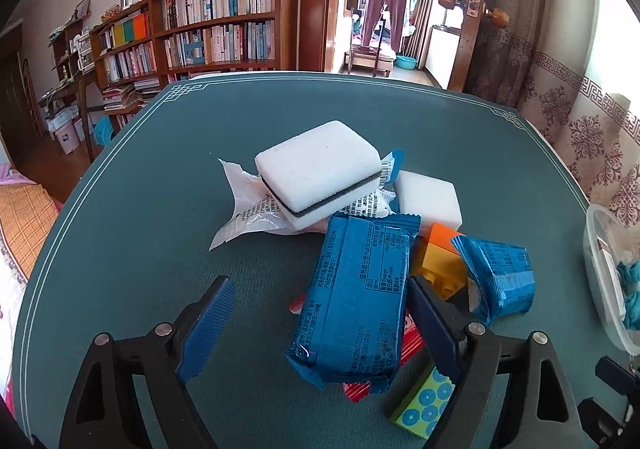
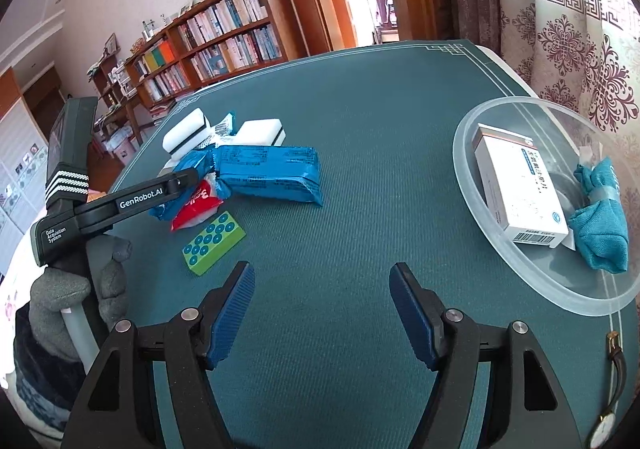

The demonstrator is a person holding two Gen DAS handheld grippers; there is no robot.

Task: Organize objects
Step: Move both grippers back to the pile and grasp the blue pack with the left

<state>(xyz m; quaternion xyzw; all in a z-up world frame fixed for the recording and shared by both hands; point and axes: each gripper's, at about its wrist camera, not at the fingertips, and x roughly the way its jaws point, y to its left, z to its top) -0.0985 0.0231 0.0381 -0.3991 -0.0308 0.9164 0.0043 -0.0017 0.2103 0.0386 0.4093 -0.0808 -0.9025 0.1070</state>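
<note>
A pile of objects lies on the green table mat point(image 1: 140, 209). My left gripper point(image 1: 320, 289) is open, its jaws on either side of a large blue snack packet point(image 1: 356, 301). Behind it are a white sponge with a dark stripe point(image 1: 320, 177), a second white sponge point(image 1: 428, 201), an orange-yellow toy block point(image 1: 440, 265), a smaller blue packet point(image 1: 500, 281), a red packet point(image 1: 410, 341) and a green dotted block point(image 1: 424, 401). My right gripper point(image 2: 322, 281) is open and empty over bare mat. The pile point(image 2: 272, 169) is at its left, the left gripper point(image 2: 140, 201) beside it.
A clear plastic bowl point(image 2: 500, 249) at the right holds a white medicine box point(image 2: 520, 189) and a teal rolled cloth point(image 2: 600, 217). A wristwatch point(image 2: 612, 389) lies at the near right edge. Bookshelves point(image 1: 200, 29) stand beyond the table.
</note>
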